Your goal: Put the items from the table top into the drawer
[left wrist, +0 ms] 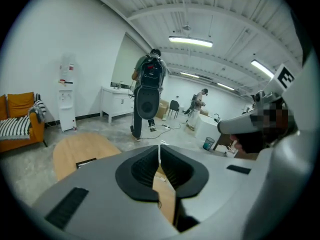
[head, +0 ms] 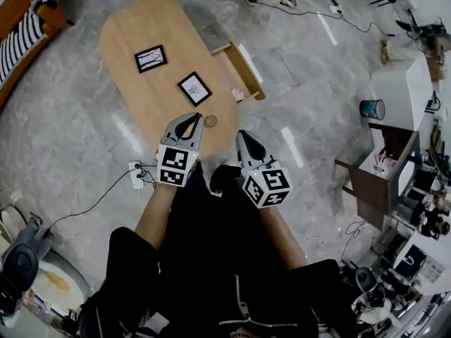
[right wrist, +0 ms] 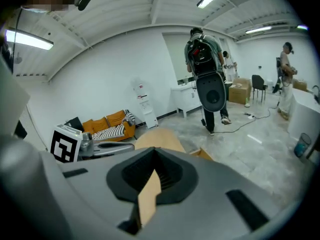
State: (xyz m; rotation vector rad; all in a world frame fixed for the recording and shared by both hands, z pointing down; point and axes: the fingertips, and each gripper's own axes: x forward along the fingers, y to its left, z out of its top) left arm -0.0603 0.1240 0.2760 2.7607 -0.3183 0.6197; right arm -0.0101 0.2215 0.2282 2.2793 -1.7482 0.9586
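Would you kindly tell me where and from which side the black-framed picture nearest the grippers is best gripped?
I would grip the nearer picture by the frame corner pointing toward the left gripper, coming steeply from above at the table's near end. It lies flat, turned like a diamond, so only its thin edges offer purchase; the jaws, shut now, must first open.

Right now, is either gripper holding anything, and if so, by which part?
Nothing is held: the left gripper and the right gripper each have their jaws shut together with nothing between them.
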